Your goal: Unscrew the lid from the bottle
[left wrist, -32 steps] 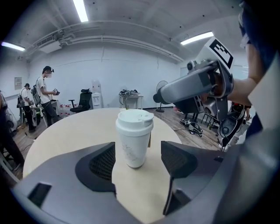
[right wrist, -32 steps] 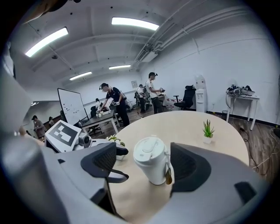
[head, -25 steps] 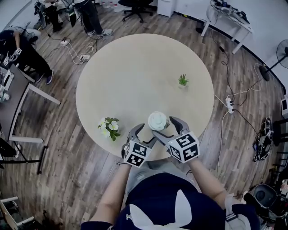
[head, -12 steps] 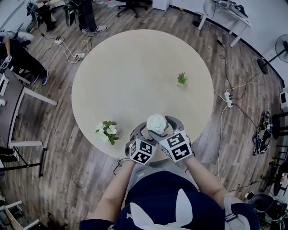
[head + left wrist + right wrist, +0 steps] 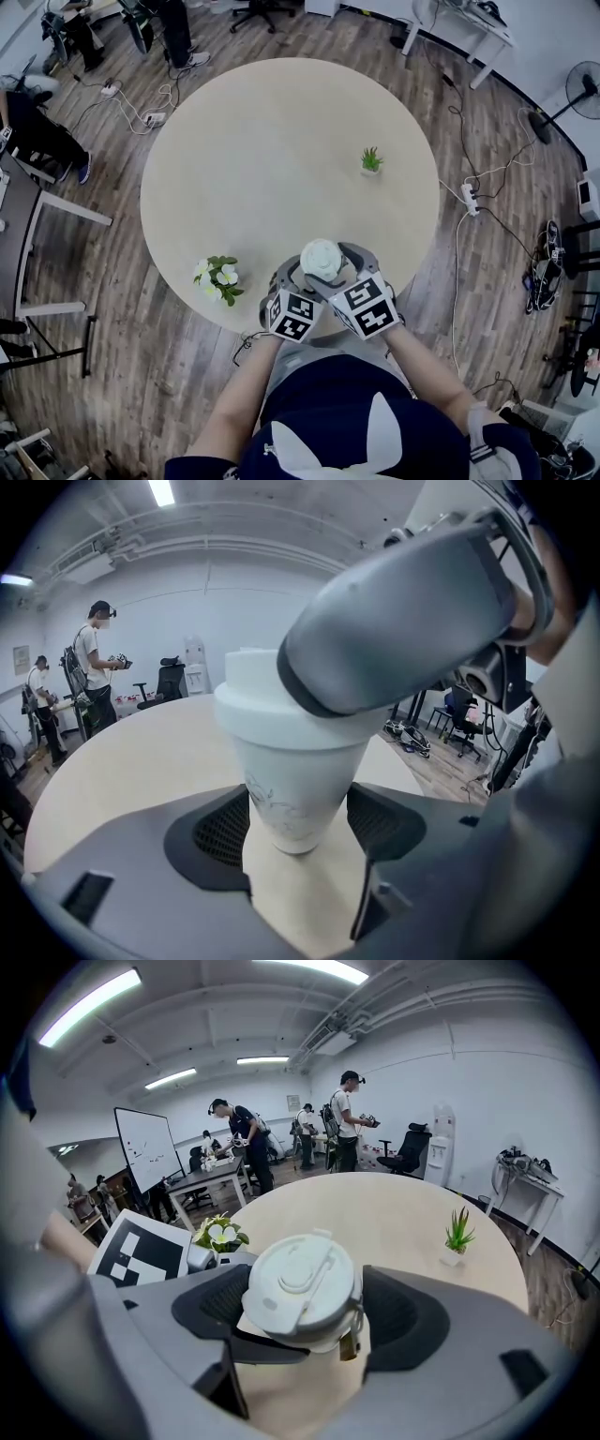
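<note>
Bottle [image 5: 322, 258]: white, upright, at the near edge of the round counter [image 5: 262, 141], directly ahead of the person, lid [image 5: 300, 1288] in place on top.

Left of it, apart: pot of white flowers [image 5: 217, 277], near the counter's edge.

Left gripper [image 5: 298, 822]: fingers [image 5: 220, 832] drawn narrow onto the bottle's tapered lower body, one pad pressed to each side, low down near the base. Marker cube [image 5: 292, 317] facing up, just short of the counter's edge.

Right gripper [image 5: 302, 1312]: set over the bottle from the person's right side, fingers [image 5: 403, 1316] wide and closed on the lid, one pad touching each side of its rim. One finger seen lying across the lid's edge in the left gripper view. Both grippers close together, cubes side by side.

Farther right and toward the far side: small green plant [image 5: 371, 161] in a white pot, well apart from the bottle.

Beyond the counter: people [image 5: 349, 1115] standing among desks, whiteboard [image 5: 144, 1146] at left.
</note>
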A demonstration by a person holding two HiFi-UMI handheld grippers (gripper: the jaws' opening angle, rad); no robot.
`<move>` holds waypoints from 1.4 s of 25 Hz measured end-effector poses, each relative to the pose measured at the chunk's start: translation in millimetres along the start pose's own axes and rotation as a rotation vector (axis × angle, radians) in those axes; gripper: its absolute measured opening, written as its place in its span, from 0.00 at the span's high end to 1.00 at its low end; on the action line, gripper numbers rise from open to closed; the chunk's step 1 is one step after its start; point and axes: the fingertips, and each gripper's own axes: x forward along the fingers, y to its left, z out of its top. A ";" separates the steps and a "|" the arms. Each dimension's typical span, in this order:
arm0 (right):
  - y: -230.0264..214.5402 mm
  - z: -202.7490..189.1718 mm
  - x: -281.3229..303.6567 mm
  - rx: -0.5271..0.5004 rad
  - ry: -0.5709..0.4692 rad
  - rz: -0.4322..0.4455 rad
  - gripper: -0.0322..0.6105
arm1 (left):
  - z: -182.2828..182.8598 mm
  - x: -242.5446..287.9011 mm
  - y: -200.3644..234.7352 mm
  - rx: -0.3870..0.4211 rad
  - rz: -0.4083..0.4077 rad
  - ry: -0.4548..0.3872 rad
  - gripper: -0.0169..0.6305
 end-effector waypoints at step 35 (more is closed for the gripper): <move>1.0 -9.7 -0.5 -0.932 0.553 0.676 0.35 | 6.5 0.4 0.7 -0.033 -0.004 0.010 0.47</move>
